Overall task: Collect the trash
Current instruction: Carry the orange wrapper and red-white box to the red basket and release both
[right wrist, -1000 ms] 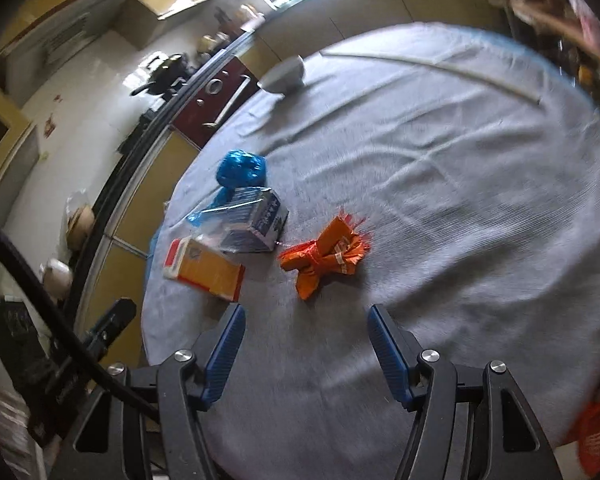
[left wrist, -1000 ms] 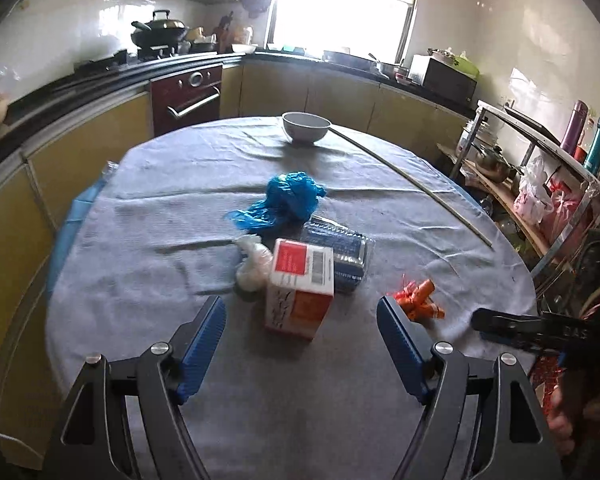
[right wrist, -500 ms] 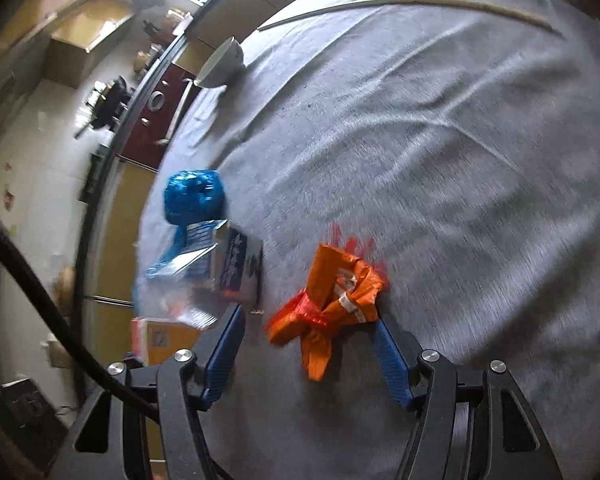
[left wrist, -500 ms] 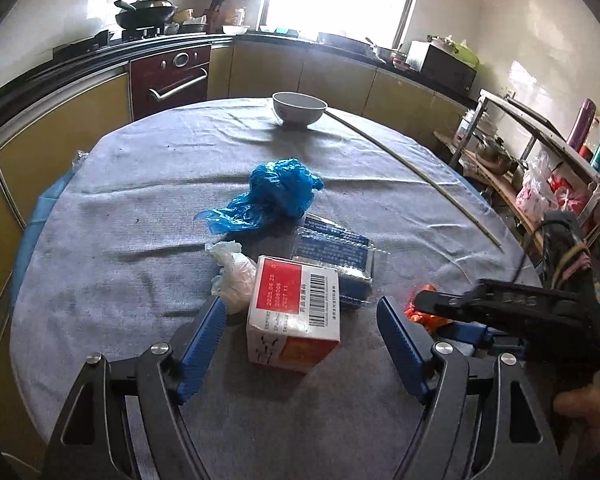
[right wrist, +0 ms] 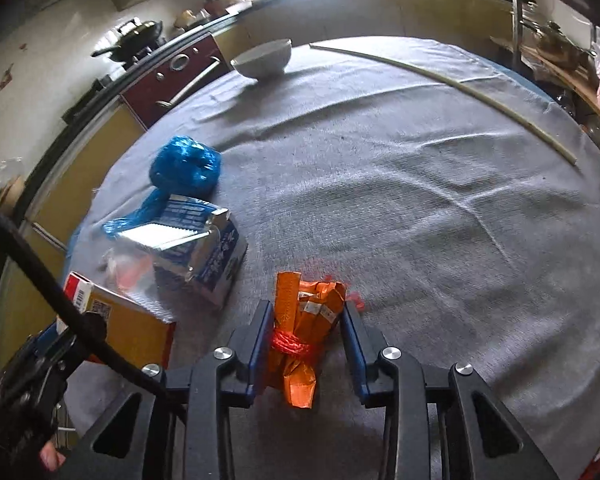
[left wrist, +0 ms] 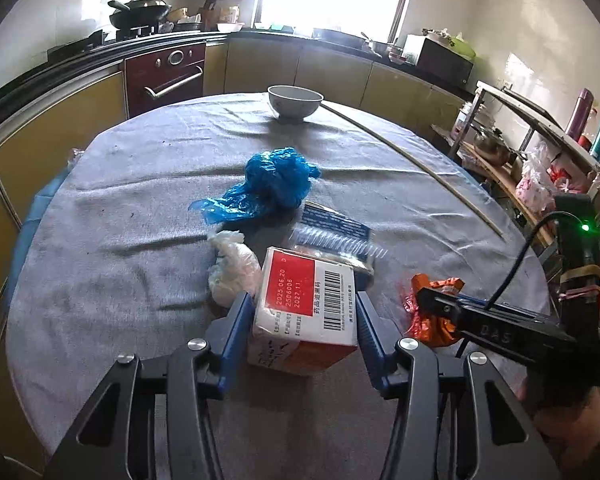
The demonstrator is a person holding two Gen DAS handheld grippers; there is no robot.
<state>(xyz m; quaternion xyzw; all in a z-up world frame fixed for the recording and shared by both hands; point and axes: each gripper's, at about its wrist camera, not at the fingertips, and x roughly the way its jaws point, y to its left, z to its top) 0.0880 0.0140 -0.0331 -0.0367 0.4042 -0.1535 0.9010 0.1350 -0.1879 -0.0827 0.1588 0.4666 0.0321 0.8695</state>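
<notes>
A red-and-white carton (left wrist: 300,320) lies on the grey-clothed round table (left wrist: 120,260). My left gripper (left wrist: 303,300) straddles it with its jaws closing, and both blue pads touch the carton's sides. An orange wrapper bundle (right wrist: 312,320) tied with red string sits between the pads of my right gripper (right wrist: 307,310), which is shut on it. Behind the carton are a crumpled white bag (left wrist: 234,268), a blue-printed clear packet (left wrist: 332,232) and a scrunched blue plastic bag (left wrist: 278,184).
A white bowl (left wrist: 295,100) stands at the table's far edge, and a long thin stick (left wrist: 412,160) lies along the right side. Yellow kitchen cabinets and a counter ring the table. A cluttered metal shelf (left wrist: 540,152) is to the right.
Both grippers came down and forward onto their items. The left jaws narrowed onto the carton. The right gripper rolled upright and its jaws shut on the orange bundle.
</notes>
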